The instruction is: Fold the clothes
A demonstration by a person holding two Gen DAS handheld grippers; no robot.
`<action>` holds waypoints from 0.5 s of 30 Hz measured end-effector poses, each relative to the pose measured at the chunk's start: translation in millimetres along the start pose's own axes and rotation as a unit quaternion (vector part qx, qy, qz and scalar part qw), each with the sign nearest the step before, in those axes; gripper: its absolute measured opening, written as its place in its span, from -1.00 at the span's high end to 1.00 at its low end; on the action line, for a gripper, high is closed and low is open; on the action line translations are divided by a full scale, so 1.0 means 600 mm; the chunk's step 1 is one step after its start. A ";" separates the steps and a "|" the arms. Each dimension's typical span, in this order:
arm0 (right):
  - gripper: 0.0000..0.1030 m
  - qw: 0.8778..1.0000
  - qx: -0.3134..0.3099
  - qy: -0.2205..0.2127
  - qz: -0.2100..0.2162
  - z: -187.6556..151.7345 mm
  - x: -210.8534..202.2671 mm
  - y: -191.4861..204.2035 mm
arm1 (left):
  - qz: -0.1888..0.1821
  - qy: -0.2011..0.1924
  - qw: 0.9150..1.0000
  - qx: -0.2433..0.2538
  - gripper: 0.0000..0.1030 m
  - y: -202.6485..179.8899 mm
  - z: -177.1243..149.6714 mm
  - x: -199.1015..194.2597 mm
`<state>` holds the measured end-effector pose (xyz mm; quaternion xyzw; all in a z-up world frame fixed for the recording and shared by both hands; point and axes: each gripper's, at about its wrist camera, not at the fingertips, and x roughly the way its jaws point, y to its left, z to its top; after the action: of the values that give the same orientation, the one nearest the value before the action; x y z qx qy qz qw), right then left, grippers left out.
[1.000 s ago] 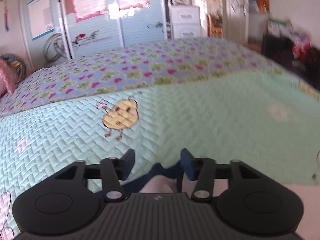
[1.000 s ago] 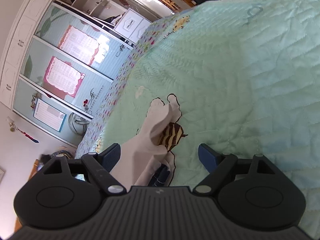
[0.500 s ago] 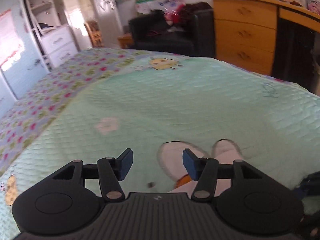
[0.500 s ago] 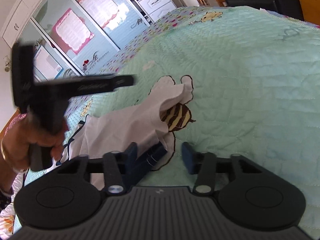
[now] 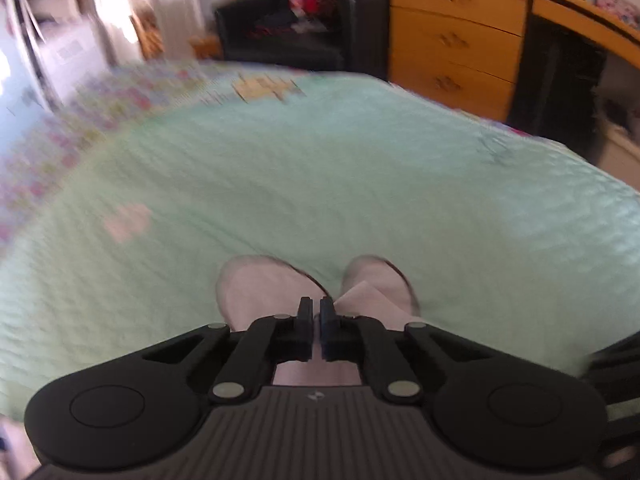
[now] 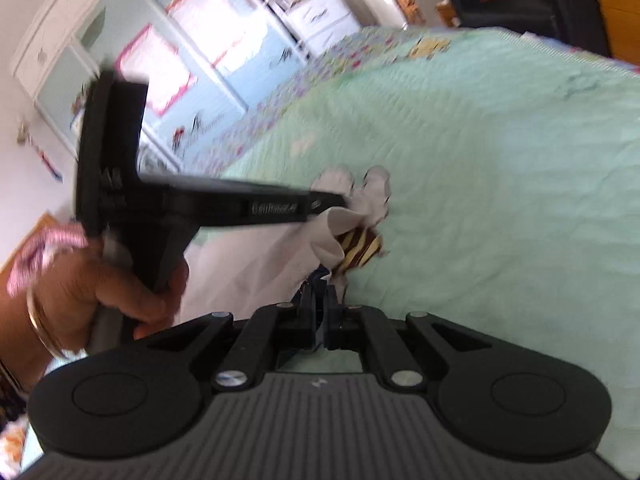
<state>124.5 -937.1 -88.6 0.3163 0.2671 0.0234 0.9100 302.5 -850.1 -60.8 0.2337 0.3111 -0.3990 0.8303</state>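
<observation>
A mint-green quilted bedspread [image 5: 360, 184] covers the bed and carries printed cartoon figures. The pale garment [image 6: 256, 264] lies on it, directly under and ahead of both sets of jaws. The left gripper [image 5: 315, 312] has its jaws drawn together at the garment's edge, though whether cloth is pinched cannot be told. The right gripper [image 6: 319, 300] has its jaws closed on a dark-trimmed edge of the garment. Beyond the jaws stand a wooden dresser [image 5: 456, 40], a black armchair [image 5: 288, 36] and pale blue wardrobe doors [image 6: 192, 60].
</observation>
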 end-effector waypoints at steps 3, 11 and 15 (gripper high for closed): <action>0.94 0.999 0.007 -0.037 0.001 0.013 -0.047 -0.008 | 0.043 -0.045 0.998 -0.027 0.96 0.011 0.014 -0.017; 0.93 0.995 -0.017 0.023 -0.092 0.000 -0.018 -0.025 | 0.095 -0.042 0.992 -0.071 0.90 0.026 0.014 0.009; 0.93 0.995 -0.013 0.026 -0.092 0.004 -0.024 -0.025 | 0.108 -0.054 0.987 -0.103 0.85 0.045 0.001 -0.004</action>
<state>111.5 -953.3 -88.9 0.2784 0.3179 -0.0487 0.9050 323.2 -833.5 -54.9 0.1577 0.2780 -0.2846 0.9038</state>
